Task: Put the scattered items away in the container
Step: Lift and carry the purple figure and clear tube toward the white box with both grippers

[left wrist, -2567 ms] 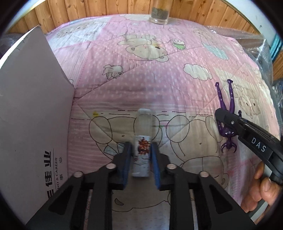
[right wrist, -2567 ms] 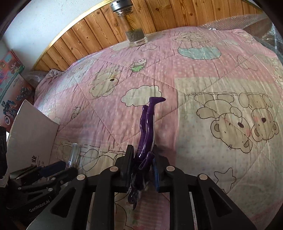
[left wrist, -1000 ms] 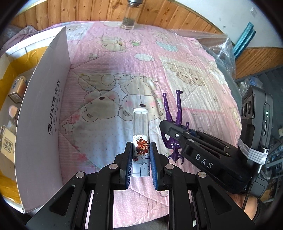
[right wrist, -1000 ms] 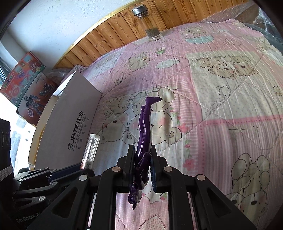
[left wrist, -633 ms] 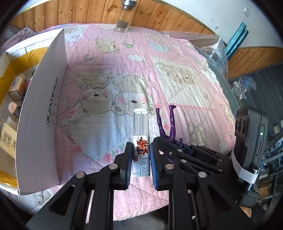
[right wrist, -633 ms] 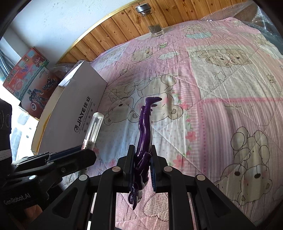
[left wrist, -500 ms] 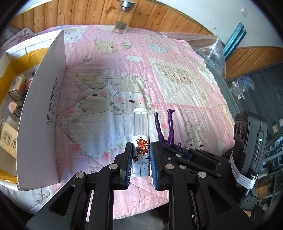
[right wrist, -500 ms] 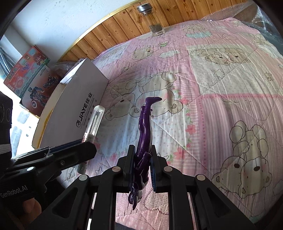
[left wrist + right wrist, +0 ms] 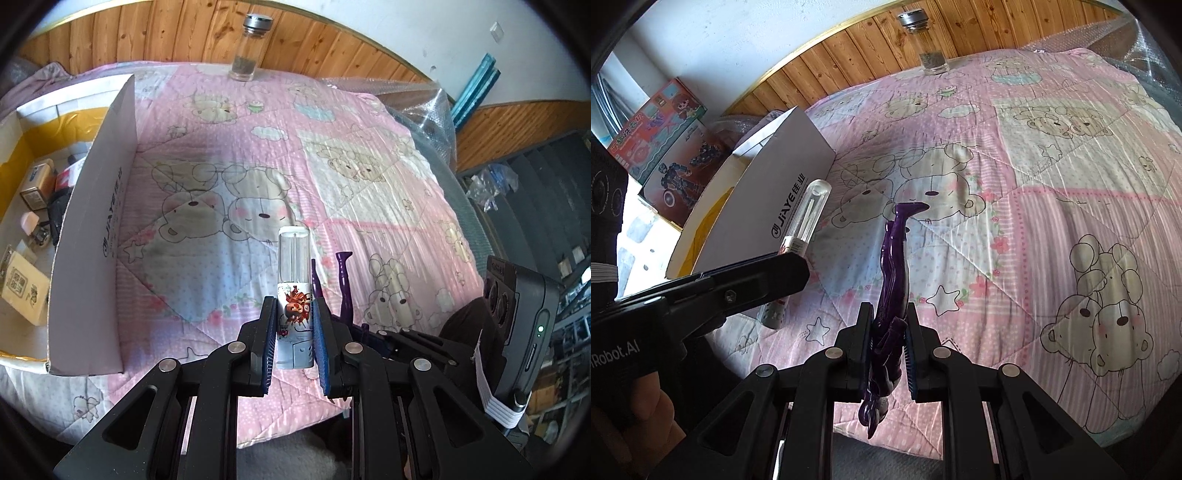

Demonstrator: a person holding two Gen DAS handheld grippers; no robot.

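Observation:
My left gripper (image 9: 294, 325) is shut on a clear-capped tube with a printed label (image 9: 293, 295), held above the pink bear quilt (image 9: 258, 177). The tube also shows in the right wrist view (image 9: 809, 221). My right gripper (image 9: 889, 328) is shut on a purple toy figure (image 9: 894, 266), legs pointing forward; its legs show beside the tube in the left wrist view (image 9: 344, 280). The open cardboard box (image 9: 96, 229) stands at the left with its white flap up; it also shows in the right wrist view (image 9: 775, 192).
Several small packages lie inside the box (image 9: 26, 280). A glass jar with a metal lid (image 9: 248, 48) stands at the quilt's far edge by the wood panelling. Bubble wrap (image 9: 424, 107) lies at the right. Toy boxes (image 9: 665, 147) stand beyond the cardboard box.
Both grippers have lifted and pulled back from the quilt with their items still held. The box's inside has come into view on the left, and the right gripper now sits close beside the left.

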